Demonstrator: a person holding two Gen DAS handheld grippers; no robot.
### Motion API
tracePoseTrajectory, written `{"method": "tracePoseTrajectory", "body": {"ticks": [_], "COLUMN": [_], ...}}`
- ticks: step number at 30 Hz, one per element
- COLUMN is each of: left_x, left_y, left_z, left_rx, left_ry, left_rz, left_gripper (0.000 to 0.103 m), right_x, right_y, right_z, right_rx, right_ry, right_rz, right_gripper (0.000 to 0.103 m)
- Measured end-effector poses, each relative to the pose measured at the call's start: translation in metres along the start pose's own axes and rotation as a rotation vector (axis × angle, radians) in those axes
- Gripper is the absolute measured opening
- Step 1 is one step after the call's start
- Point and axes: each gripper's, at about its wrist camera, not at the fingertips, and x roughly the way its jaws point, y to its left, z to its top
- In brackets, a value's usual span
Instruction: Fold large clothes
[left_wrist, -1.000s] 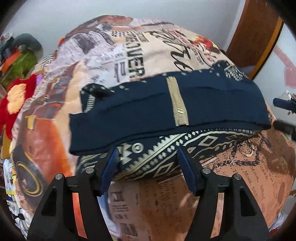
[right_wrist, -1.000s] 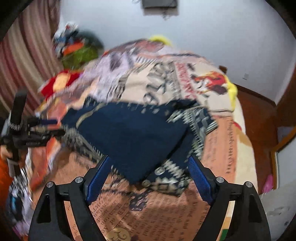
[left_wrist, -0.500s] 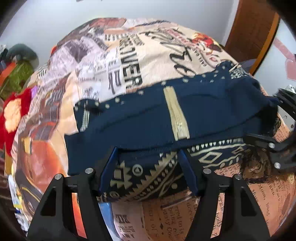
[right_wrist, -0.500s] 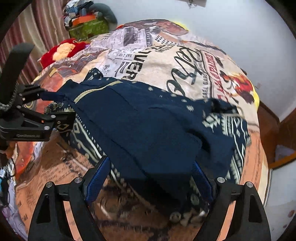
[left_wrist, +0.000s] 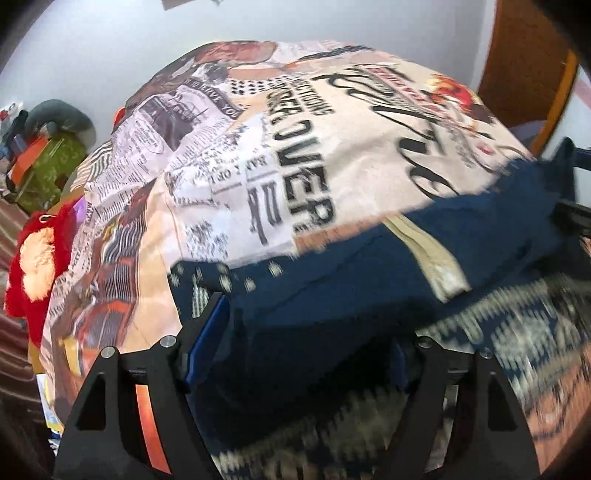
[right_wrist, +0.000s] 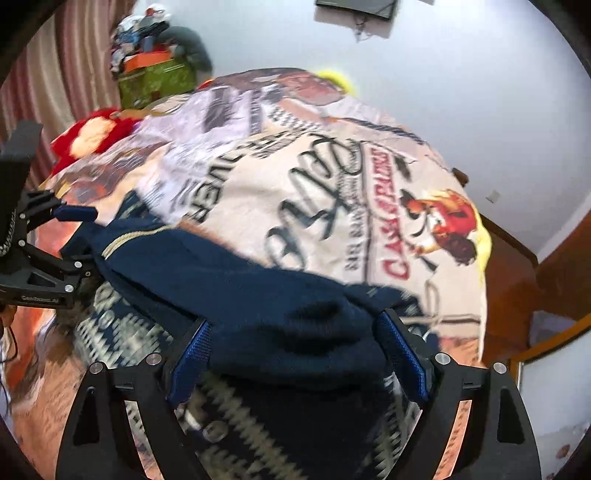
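I find the navy garment (left_wrist: 332, 306) lying across the near part of the bed, on top of the printed bedspread (left_wrist: 258, 166); it is folded over on itself, with a plain dark blue layer uppermost and a cream geometric-patterned layer (right_wrist: 122, 332) showing beneath its near edge. A tan strip (left_wrist: 432, 258) runs across the blue layer in the left wrist view. My left gripper (left_wrist: 306, 347) stands astride the near edge of the garment: its jaws have just been opening, the cloth sits between the blue pads (left_wrist: 207, 339), and I see no pinch on it, so I record this claw as released. My right gripper (right_wrist: 299, 354) likewise straddles a bunched fold of the blue layer at the garment's other end; its pads (right_wrist: 402, 354) stand wide on either side of the cloth, and I record it as released too, though motion blur leaves the contact at the pad faces unclear. From the right wrist view the left gripper (right_wrist: 74, 240) appears at the far left edge of the garment. Both frames are blurred along the lower cloth. Outward from the garment: a red plush item (left_wrist: 33, 251) lies at the bed's left side, a green box (right_wrist: 155, 81) with clutter on it stands beyond against the white wall (right_wrist: 461, 74), striped curtains (right_wrist: 40, 85) hang at the left, and a wooden door (left_wrist: 524, 59) stands at the right
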Motion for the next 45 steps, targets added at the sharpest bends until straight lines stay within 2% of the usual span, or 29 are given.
{"method": "tracePoseTrajectory", "body": {"ticks": [6,9,12,16,19,24,28,33,37,40,45], "left_x": [0.011,-0.001,-0.024,-0.058,-0.078,-0.092,-0.081,-0.06,-0.034,-0.023,-0.017], "left_y": [0.025,0.039,0.049,0.071,0.087,0.087,0.073,0.046,0.026,0.027,0.038], "left_z": [0.038,0.043,0.044,0.042,0.035,0.006,-0.02,-0.057,-0.077,-0.086,-0.103], "left_rx": [-0.113,-0.174,-0.179,-0.2,-0.228,-0.199,-0.173,-0.147,-0.11,-0.153,-0.239], "left_ry": [0.008,-0.024,-0.091,-0.142,-0.155,-0.131,-0.067,0.016,0.094,0.103,0.103], "left_rz": [0.015,0.009,0.062,0.1,0.067,0.007,-0.055,-0.176,-0.183,-0.21,-0.252], "left_gripper": [0.075,0.075,0.075,0.075,0.075,0.075,0.075,0.075,0.076,0.078,0.089], "right_x": [-0.004,-0.016,-0.031,-0.05,-0.06,-0.066,-0.054,-0.023,0.007,0.017,0.018], "right_y": [-0.028,-0.043,-0.049,-0.039,-0.025,0.009,0.042,0.077,0.097,0.097,0.082], "right_z": [0.027,0.035,0.035,0.031,0.029,0.027,0.021,0.006,-0.016,-0.029,-0.039], "right_rx": [0.039,0.098,0.136,0.125,0.099,0.057,0.027,-0.01,-0.039,-0.03,-0.005], "right_ry": [-0.052,-0.073,-0.096,-0.133,-0.152,-0.153,-0.096,0.005,0.121,0.149,0.181], "right_rz": [-0.087,-0.076,-0.053,-0.029,-0.007,0.083,0.169,0.218,0.234,0.251,0.278], "right_gripper": [0.086,0.086,0.086,0.087,0.087,0.087,0.087,0.087,0.087,0.088,0.095]}}
